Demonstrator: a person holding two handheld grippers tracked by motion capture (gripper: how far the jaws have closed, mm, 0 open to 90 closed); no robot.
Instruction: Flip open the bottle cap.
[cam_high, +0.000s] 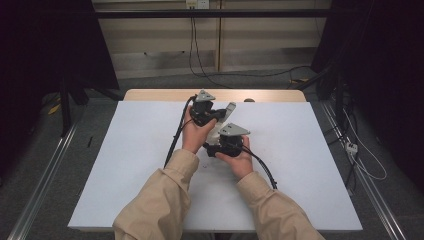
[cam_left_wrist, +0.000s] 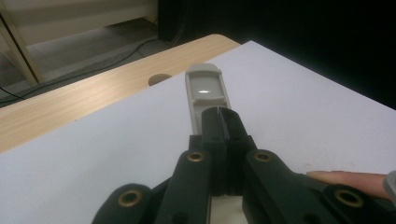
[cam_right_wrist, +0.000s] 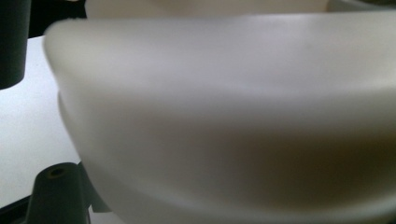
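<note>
Grey plastic, a flat handle-like piece (cam_left_wrist: 204, 88), sticks out from the left claw (cam_left_wrist: 221, 122), whose jaws are pressed together on its near end; its long axis points toward 12 o'clock, above the white bench (cam_high: 140, 165) middle. The right claw (cam_high: 216, 148) sits at 5 o'clock of it; its opening cannot be told.

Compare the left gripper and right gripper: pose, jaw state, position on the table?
Position: in the high view the left gripper sits farther up the table; the right gripper is nearer the person.
Jaws: the left gripper's are closed on a flat grey piece that sticks out past the tips; the right gripper's state can't be told, since a blurred pale object blocks its view at close range.
Shared: both black, hand-held, cabled, topped by a grey plate, over the white sheet.
</note>
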